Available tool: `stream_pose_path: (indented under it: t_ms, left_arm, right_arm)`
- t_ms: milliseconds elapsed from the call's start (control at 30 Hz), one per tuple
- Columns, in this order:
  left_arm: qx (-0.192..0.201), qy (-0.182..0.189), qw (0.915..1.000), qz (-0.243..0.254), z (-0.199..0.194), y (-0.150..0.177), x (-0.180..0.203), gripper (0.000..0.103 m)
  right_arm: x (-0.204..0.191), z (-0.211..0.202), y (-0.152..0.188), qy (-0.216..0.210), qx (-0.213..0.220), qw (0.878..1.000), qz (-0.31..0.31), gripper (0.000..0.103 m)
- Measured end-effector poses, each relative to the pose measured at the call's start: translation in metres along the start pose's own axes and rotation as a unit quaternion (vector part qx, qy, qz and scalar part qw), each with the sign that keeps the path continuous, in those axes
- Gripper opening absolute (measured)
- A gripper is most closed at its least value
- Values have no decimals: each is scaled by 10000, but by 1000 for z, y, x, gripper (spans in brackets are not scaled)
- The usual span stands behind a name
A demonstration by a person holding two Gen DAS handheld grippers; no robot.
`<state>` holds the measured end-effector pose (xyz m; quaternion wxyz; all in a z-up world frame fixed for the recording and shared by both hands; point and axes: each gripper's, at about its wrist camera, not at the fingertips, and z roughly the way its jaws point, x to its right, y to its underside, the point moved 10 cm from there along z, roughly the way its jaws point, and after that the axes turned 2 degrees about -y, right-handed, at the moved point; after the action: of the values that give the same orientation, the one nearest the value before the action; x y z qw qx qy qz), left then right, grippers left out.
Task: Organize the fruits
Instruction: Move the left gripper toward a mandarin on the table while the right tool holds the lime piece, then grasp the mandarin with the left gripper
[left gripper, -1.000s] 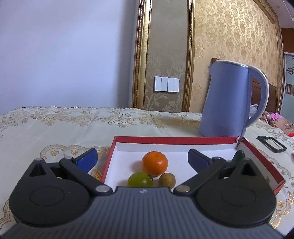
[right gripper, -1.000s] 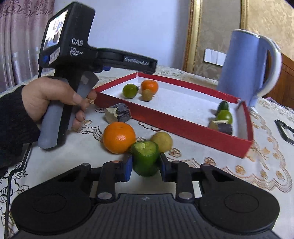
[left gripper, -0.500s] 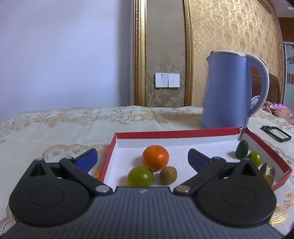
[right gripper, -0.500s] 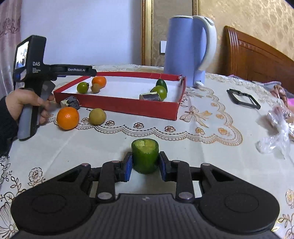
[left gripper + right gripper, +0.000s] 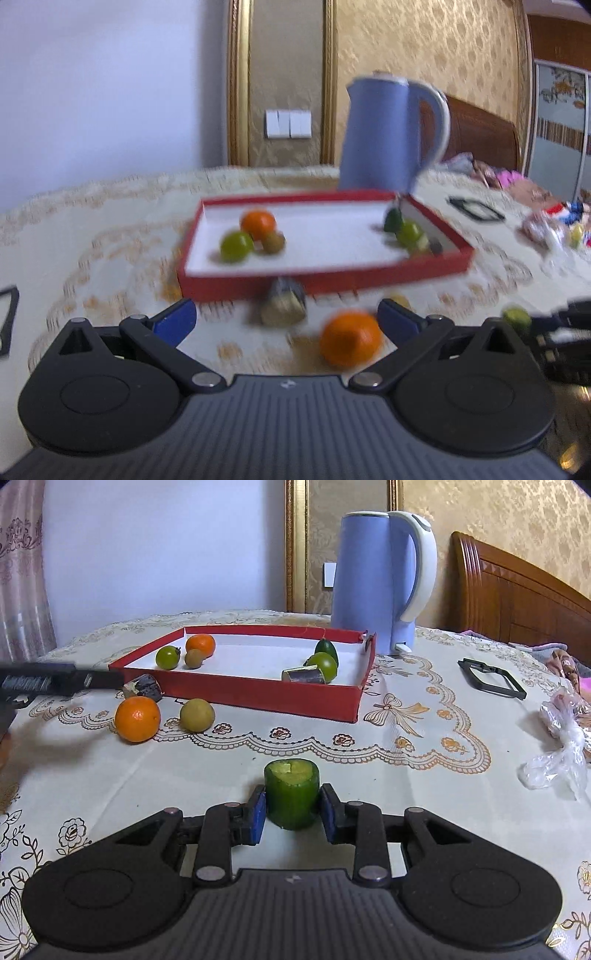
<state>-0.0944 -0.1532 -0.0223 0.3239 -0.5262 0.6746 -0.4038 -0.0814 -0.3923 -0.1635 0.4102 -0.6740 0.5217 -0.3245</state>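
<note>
My right gripper [image 5: 291, 814] is shut on a green cut chunk [image 5: 291, 797] standing upright on the tablecloth, well in front of the red tray [image 5: 258, 696]. The tray holds an orange [image 5: 200, 645], a green fruit [image 5: 167, 657] and a brown fruit [image 5: 194, 658] at its left end, and more green fruit [image 5: 322, 666] at its right. Outside it lie a loose orange [image 5: 137, 719], a yellowish fruit [image 5: 197, 715] and a dark chunk [image 5: 144, 687]. My left gripper [image 5: 286, 321] is open in a blurred view, with the loose orange [image 5: 350, 343] by its right finger.
A blue kettle [image 5: 380, 579] stands behind the tray's right corner. A black frame [image 5: 491, 677] and a crumpled plastic bag [image 5: 565, 746] lie on the cloth to the right. A wooden headboard [image 5: 517, 590] rises beyond the table.
My left gripper has drawn back from the tray, so the loose orange and dark chunk now lie before its fingers. My right gripper carried the green chunk away from the tray, then held still.
</note>
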Motion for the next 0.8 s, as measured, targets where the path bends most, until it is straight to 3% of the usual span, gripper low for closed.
stream_pose_path:
  t_ms: [267,433,667,733,800]
  left_arm:
    - [-570,-30,9984,-51,20,18,20,103]
    - [-633,-100,9976,-272,30,18,20,103]
    - [-693,-132,9973,-220,36,17,23,101]
    - [-674,-148,9975,-178,35,17,23,97]
    - [-739,-135,9970,-181,37,19,23,85]
  right_arm:
    - [1,0,0,-15,-7,10000,8,30]
    - [0,0,0,-13,-9,10000,3,30]
    - [0,0,0,-38,-9,10000,29,30]
    - [0,0,0,-34,-9,10000,23,30]
    - [0,0,0,-34,-9,10000,26,30]
